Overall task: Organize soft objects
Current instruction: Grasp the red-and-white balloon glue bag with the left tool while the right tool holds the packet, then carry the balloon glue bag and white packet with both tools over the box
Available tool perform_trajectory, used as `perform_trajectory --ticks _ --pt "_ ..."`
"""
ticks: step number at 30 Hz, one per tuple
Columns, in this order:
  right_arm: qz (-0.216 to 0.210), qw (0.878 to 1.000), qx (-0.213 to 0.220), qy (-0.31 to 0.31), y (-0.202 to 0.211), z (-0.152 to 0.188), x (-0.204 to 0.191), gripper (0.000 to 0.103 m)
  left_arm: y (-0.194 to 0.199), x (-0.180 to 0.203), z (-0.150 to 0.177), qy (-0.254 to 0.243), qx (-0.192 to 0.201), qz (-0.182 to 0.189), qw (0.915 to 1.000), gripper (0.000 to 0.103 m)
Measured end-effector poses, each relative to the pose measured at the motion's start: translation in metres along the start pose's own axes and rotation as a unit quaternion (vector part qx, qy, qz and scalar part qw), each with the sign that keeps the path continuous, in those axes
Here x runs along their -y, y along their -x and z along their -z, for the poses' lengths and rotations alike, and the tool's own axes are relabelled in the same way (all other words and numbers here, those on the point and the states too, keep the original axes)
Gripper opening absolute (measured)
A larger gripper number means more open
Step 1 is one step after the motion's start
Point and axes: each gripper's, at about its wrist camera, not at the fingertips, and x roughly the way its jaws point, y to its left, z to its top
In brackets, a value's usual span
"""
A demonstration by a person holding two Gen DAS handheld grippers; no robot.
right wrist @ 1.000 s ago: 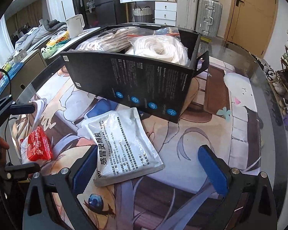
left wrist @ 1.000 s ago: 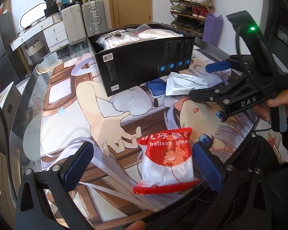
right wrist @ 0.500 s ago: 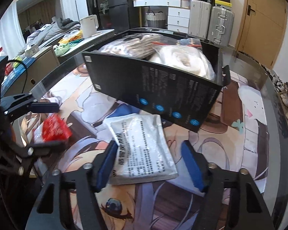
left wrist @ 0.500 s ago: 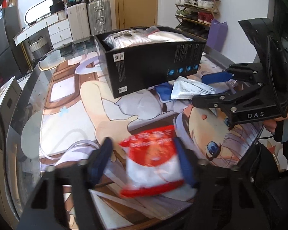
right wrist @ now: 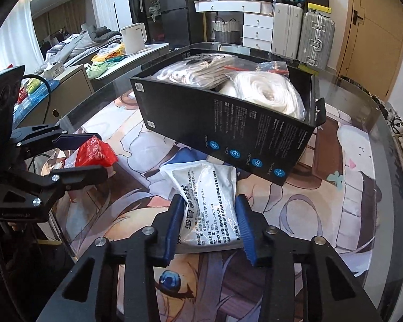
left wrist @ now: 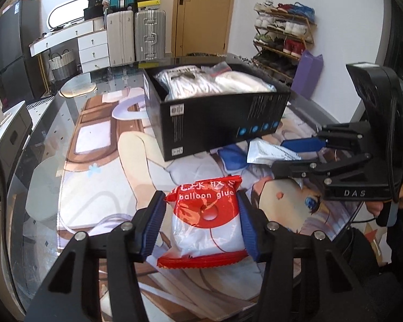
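Box (right wrist: 225,123) behind both packets: pouch (right wrist: 209,204) right, bag (left wrist: 205,220) left

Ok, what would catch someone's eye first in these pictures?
The red balloon glue bag, clamped in the left hand-held gripper near the table's front edge. Next the white packet pinched in the right hand-held gripper, and behind both, the black box stuffed with white bundles.

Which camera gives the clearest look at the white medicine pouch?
The right wrist view: the white medicine pouch fills the centre between the right gripper pads, print readable. The left wrist view shows only one edge of it, beside the black box.
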Motion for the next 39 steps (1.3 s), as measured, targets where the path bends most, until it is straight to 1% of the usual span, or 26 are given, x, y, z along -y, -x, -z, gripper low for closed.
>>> perform_trajectory --ticks 12,22,27,32,39 --pt "-0.004 1.0 0.028 0.009 0.026 -0.003 -0.006 0.039 0.01 -0.001 -0.015 0.014 0.028 -0.003 0.9995 0.052" --pt "-0.005 0.997 0.076 0.008 0.061 -0.01 -0.008 0.039 0.019 0.001 -0.038 0.012 0.055 -0.012 0.9983 0.052" --pt "-0.006 0.995 0.104 -0.006 0.078 -0.016 -0.002 0.039 0.019 0.001 -0.055 0.013 0.068 -0.019 0.9974 0.052" --pt "-0.006 0.992 0.122 -0.024 0.084 -0.025 0.008 0.038 0.016 0.003 -0.07 0.011 0.077 -0.024 0.9967 0.052" --pt "-0.001 0.99 0.132 -0.044 0.078 -0.042 0.02 0.038 0.008 0.001 -0.094 0.016 0.087 -0.025 0.9958 0.052"
